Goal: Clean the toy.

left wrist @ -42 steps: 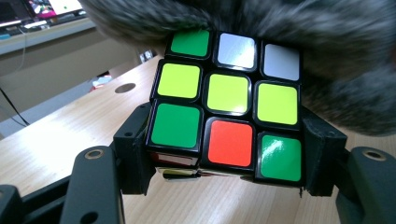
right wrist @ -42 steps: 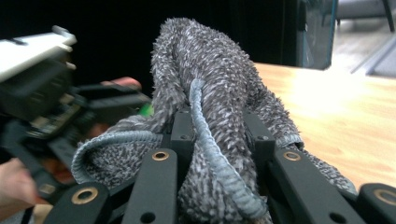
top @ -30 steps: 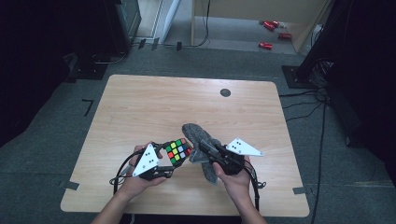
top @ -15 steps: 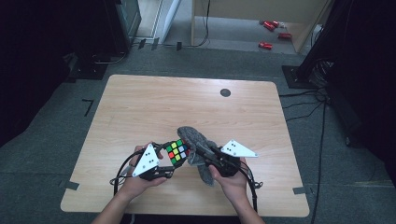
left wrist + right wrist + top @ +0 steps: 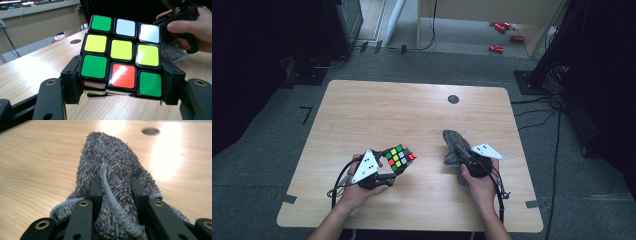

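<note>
A scrambled Rubik's cube [image 5: 399,158] is held above the wooden table [image 5: 377,115], left of centre near the front. My left gripper [image 5: 396,169] is shut on it, its jaws pressing the cube's two lower sides. In the left gripper view the cube [image 5: 121,56] shows green, yellow, white and red stickers between the black fingers [image 5: 72,75]. To the right, a grey fluffy cloth [image 5: 452,140] rests on the table with my right gripper [image 5: 460,154] shut on its near end. The right gripper view has the cloth [image 5: 112,162] bunched between the jaws of the right gripper [image 5: 116,190].
A round dark hole [image 5: 453,99] sits in the table's far right part. Cables trail from both grippers over the front edge. Red objects [image 5: 497,48] lie on the floor beyond the table. The right hand [image 5: 197,27] appears behind the cube in the left gripper view.
My right gripper has carried the cloth to the right, away from the cube, and lower towards the table. The left gripper and the cube have stayed where they were.
</note>
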Tool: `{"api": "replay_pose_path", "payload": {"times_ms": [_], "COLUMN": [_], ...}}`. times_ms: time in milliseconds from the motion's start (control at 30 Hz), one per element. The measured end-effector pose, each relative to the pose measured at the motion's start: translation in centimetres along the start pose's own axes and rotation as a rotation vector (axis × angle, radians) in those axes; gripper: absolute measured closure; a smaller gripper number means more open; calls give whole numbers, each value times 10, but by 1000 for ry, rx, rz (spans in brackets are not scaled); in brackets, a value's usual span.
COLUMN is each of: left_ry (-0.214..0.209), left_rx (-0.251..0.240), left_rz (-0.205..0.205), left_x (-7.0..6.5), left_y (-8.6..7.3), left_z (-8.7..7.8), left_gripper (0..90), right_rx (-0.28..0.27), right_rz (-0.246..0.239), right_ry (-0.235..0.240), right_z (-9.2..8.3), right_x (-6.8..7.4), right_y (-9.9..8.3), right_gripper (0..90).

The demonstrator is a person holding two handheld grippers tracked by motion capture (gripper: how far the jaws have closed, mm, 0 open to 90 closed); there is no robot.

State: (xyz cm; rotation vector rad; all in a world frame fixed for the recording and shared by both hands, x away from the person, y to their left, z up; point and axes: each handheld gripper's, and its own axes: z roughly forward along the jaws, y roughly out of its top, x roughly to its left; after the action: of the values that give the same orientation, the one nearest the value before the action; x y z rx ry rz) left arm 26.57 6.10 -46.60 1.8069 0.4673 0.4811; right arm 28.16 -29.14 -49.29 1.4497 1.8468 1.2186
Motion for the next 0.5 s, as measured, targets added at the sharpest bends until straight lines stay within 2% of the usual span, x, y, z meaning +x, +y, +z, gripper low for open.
{"api": "replay_pose_path", "payload": {"times_ms": [67,233,333,400,500], "left_ry": [7,15,19,22,25], "left_rx": [5,12,19,21,22], "left_rz": [-4,-26,-37,-47,-62], "left_x": [0,3,4,5,7], "left_y": [0,-1,-1,-1,-1], "left_z": [1,0,0,0,0], "left_gripper": [347,347,347,347,347], "right_rx": [24,64,70,44,-30], "right_rz": [-8,-46,-47,-81,-122], "right_ry": [-13,-9,22,33,47], "right_z": [4,12,14,12,7], "right_x": [-3,1,0,2,8], "right_y": [-4,-9,-10,-9,-4], "right_gripper": [683,639,536,438,340]}}
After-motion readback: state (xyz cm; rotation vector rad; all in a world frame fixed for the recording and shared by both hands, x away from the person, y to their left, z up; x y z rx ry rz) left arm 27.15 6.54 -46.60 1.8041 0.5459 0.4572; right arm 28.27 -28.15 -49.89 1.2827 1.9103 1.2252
